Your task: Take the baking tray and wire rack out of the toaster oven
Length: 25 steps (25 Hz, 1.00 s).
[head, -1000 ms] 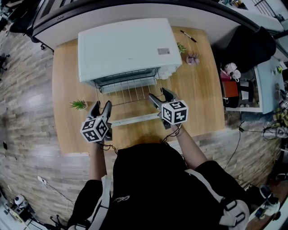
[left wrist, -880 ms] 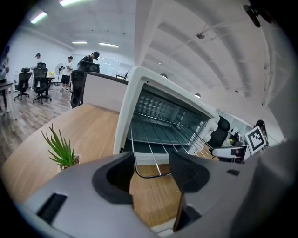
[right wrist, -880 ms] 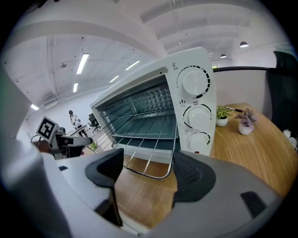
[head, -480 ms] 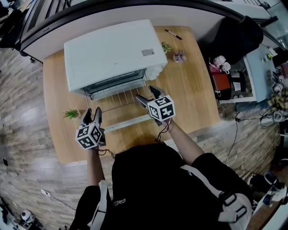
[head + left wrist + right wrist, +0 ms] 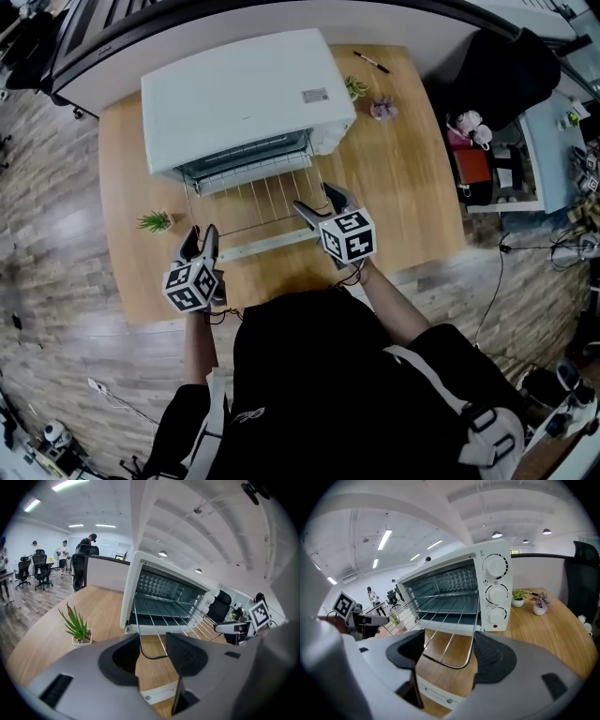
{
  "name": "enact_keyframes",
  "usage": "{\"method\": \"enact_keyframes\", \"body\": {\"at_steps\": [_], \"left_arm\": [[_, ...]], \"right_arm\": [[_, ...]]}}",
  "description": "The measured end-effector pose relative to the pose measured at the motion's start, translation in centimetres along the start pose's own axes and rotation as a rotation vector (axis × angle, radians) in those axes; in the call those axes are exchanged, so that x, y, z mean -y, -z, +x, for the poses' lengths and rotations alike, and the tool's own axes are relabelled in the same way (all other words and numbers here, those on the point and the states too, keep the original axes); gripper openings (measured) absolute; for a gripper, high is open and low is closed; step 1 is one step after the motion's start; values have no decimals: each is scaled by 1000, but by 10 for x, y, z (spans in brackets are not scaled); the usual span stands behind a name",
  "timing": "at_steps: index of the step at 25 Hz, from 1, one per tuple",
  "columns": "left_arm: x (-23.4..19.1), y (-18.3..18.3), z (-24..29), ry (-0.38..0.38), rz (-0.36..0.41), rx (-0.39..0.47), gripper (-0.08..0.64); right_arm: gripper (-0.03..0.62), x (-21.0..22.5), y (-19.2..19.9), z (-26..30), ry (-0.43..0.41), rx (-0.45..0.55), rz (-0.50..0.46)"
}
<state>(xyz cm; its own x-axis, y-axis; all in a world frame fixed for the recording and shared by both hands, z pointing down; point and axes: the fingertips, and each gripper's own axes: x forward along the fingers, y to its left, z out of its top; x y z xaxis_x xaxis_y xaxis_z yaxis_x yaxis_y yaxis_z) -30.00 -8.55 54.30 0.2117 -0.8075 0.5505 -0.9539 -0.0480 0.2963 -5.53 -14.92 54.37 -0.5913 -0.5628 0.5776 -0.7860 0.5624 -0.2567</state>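
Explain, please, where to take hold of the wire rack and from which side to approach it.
I would grip the wire rack by its front bar, near the two rounded corners, coming from the open front of the toaster oven. The rack lies flat and sticks out toward you, while its back sits inside the oven.

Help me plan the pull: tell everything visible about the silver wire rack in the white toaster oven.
The silver wire rack is thin bright metal rods inside a rounded frame, lying level, drawn partway out of the white toaster oven over its lowered door. Each front corner sits between open jaws: the left gripper has just been closing, the right gripper opening.
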Motion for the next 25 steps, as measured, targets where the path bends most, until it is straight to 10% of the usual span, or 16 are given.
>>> {"method": "enact_keyframes", "body": {"at_steps": [25], "left_arm": [[79, 53, -40, -19, 47, -55, 184]], "right_arm": [[330, 23, 59, -86, 16, 85, 69]]}}
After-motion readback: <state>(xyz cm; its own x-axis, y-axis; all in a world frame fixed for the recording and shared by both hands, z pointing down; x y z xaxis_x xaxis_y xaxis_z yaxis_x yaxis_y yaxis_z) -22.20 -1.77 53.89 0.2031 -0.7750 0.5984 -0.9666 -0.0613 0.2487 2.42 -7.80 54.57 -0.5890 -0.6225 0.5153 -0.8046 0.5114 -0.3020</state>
